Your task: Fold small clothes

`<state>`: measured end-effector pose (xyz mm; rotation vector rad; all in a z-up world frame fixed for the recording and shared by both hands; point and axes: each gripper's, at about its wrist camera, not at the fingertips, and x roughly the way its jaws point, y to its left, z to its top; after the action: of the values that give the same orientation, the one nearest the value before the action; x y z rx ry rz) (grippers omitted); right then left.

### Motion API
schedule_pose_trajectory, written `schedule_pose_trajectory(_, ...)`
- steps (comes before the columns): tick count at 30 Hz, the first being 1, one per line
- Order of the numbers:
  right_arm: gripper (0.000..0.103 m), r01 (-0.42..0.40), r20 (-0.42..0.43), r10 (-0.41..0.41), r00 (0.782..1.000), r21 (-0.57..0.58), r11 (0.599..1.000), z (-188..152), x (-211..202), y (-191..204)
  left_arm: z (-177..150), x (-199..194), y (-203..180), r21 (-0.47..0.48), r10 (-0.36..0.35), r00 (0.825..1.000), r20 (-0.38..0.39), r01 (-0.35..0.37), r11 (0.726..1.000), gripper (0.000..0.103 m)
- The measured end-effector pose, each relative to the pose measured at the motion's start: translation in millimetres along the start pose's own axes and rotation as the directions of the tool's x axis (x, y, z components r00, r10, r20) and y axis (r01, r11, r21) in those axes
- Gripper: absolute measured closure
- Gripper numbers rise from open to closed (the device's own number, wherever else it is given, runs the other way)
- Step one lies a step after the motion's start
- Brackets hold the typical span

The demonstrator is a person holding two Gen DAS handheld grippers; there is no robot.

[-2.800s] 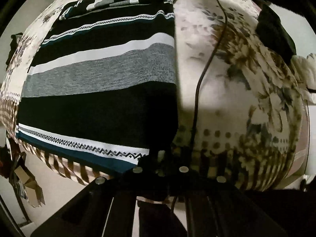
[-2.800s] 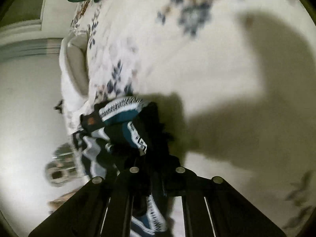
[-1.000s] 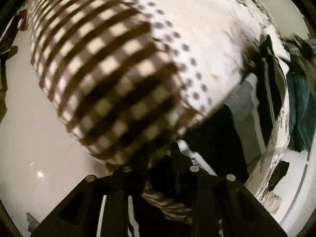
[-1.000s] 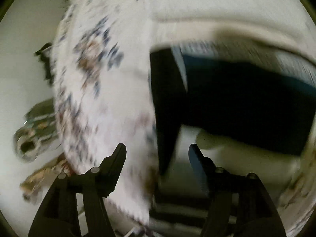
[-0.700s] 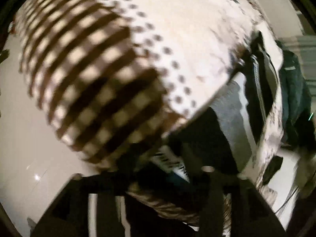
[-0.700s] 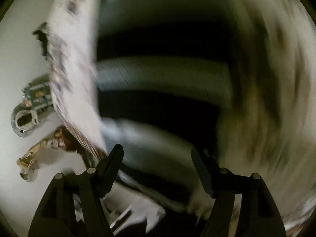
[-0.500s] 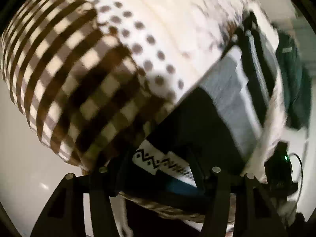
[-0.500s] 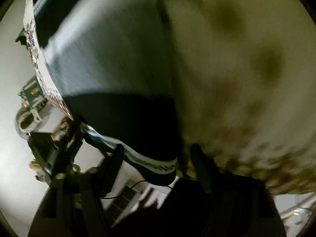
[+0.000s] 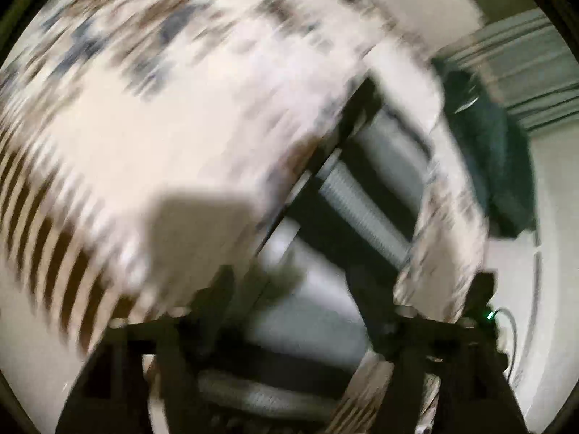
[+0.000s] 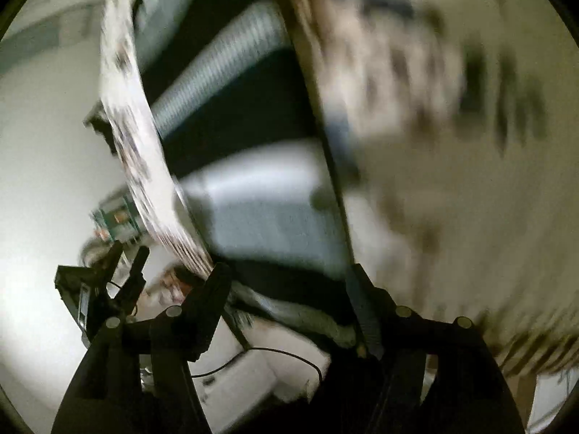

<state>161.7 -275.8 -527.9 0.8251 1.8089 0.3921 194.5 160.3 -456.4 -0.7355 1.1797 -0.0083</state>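
Left-wrist view, heavily smeared, shows the left gripper (image 9: 289,289) with its fingers spread wide and nothing between them, low over the striped garment (image 9: 365,195), which lies flat on the floral bedcover (image 9: 173,115) close to the bed's edge, with pale floor (image 9: 557,253) beyond. Right-wrist view shows the right gripper (image 10: 289,285) likewise spread and empty above the same garment (image 10: 253,115), whose black, grey and white bands run across a straight folded edge; a narrow strip of bedcover (image 10: 137,137) separates it from open floor (image 10: 47,137).
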Motion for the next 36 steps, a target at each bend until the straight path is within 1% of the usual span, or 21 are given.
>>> schedule_pose_trajectory(2, 0.035, -0.010, 0.101, 0.011, 0.995, -0.004, 1.000, 47.7, -31.1, 10.9, 45.5, 28.7, -22.7, 0.032, -0.056, 0.998, 0.016, 0.055, 0.998, 0.037)
schedule_pose_trajectory(4, 0.035, 0.003, 0.194, -0.002, 0.981, -0.008, 1.000, 94.8, -55.2, 22.1, 93.2, 67.4, -50.4, 0.086, -0.083, 0.996, 0.027, 0.080, 0.993, 0.037)
schedule_pose_trajectory(5, 0.035, 0.007, 0.227, -0.005, 0.974, -0.007, 1.000, 116.1, -63.9, 25.9, 123.2, 93.4, -64.7, 0.118, -0.095, 0.995, 0.020, 0.092, 0.989, 0.037)
schedule_pose_trajectory(7, 0.035, -0.016, 0.286, 0.015, 0.958, -0.001, 1.000, 159.6, -73.7, 32.4, 162.5, 134.7, -83.7, 0.150, -0.109, 0.994, -0.015, 0.110, 0.982, 0.037)
schedule_pose_trajectory(10, 0.035, -0.132, 0.359, 0.113, 0.926, 0.030, 0.991, 223.4, -86.2, 38.3, 203.1, 182.9, -102.2, 0.202, -0.121, 0.991, -0.058, 0.130, 0.971, 0.037)
schedule_pose_trajectory(13, 0.035, -0.211, 0.412, 0.171, 0.895, 0.054, 0.976, 268.3, -83.3, 48.7, 228.9, 220.4, -118.9, 0.292, -0.091, 0.991, -0.097, 0.116, 0.949, 0.039)
schedule_pose_trajectory(14, 0.035, -0.227, 0.424, 0.181, 0.887, 0.060, 0.972, 283.1, -81.9, 49.0, 233.4, 231.2, -123.9, 0.321, -0.074, 0.992, -0.104, 0.104, 0.941, 0.053)
schedule_pose_trajectory(16, 0.035, -0.239, 0.427, 0.194, 0.883, 0.055, 0.970, 302.9, -70.0, 54.9, 235.0, 242.2, -129.1, 0.377, -0.055, 0.992, -0.115, 0.094, 0.921, 0.098)
schedule_pose_trajectory(18, 0.066, -0.201, 0.437, 0.169, 0.883, 0.027, 0.979, 313.6, -61.6, 68.9, 235.7, 237.6, -123.2, 0.379, -0.101, 0.988, -0.116, 0.138, 0.915, 0.098)
schedule_pose_trajectory(19, 0.097, -0.135, 0.438, 0.117, 0.891, 0.010, 0.991, 315.9, -59.1, 78.9, 238.4, 228.8, -119.9, 0.371, -0.126, 0.987, -0.095, 0.153, 0.916, 0.098)
schedule_pose_trajectory(21, 0.097, -0.108, 0.450, 0.099, 0.887, -0.007, 0.994, 319.0, -60.2, 81.6, 248.4, 208.8, -107.5, 0.321, -0.213, 0.974, -0.075, 0.226, 0.920, 0.098)
schedule_pose_trajectory(23, 0.097, -0.087, 0.463, 0.079, 0.883, -0.003, 0.996, 328.0, -56.7, 89.2, 257.0, 207.2, -97.3, 0.291, -0.224, 0.972, -0.077, 0.237, 0.927, 0.098)
schedule_pose_trajectory(24, 0.098, -0.071, 0.460, 0.064, 0.886, -0.001, 0.997, 333.5, -50.5, 94.4, 259.7, 214.7, -93.3, 0.290, -0.210, 0.974, -0.089, 0.227, 0.930, 0.098)
schedule_pose_trajectory(28, 0.097, 0.007, 0.432, -0.029, 0.901, 0.053, 0.999, 347.2, -43.5, 93.0, 264.7, 258.3, -84.1, 0.257, -0.165, 0.973, -0.162, 0.203, 0.945, 0.097)
schedule_pose_trajectory(30, 0.097, -0.013, 0.408, -0.012, 0.913, 0.059, 0.998, 352.1, -42.9, 91.1, 267.7, 262.3, -80.8, 0.227, -0.180, 0.967, -0.181, 0.219, 0.949, 0.094)
schedule_pose_trajectory(31, 0.088, -0.014, 0.396, -0.012, 0.918, 0.065, 0.998, 353.4, -42.7, 94.2, 269.5, 260.7, -80.5, 0.209, -0.190, 0.963, -0.194, 0.229, 0.951, 0.093)
schedule_pose_trajectory(32, 0.073, -0.015, 0.389, -0.010, 0.921, 0.063, 0.998, 349.5, -46.3, 94.6, 270.0, 257.6, -79.4, 0.189, -0.199, 0.957, -0.212, 0.240, 0.952, 0.083)
schedule_pose_trajectory(33, 0.065, -0.022, 0.386, -0.001, 0.923, 0.055, 0.998, 345.9, -50.0, 95.5, 269.9, 251.2, -77.7, 0.174, -0.213, 0.952, -0.220, 0.254, 0.952, 0.078)
schedule_pose_trajectory(34, 0.047, -0.035, 0.378, 0.016, 0.926, 0.044, 0.998, 337.2, -55.0, 92.9, 267.3, 242.2, -75.8, 0.171, -0.238, 0.946, -0.219, 0.277, 0.946, 0.070)
schedule_pose_trajectory(35, 0.039, -0.061, 0.359, 0.046, 0.932, 0.029, 0.998, 324.8, -59.1, 91.0, 263.9, 233.6, -74.9, 0.173, -0.259, 0.942, -0.213, 0.297, 0.939, 0.061)
schedule_pose_trajectory(36, 0.039, -0.077, 0.343, 0.065, 0.937, 0.021, 0.997, 315.1, -62.7, 86.4, 258.5, 223.4, -73.9, 0.179, -0.277, 0.938, -0.206, 0.315, 0.932, 0.055)
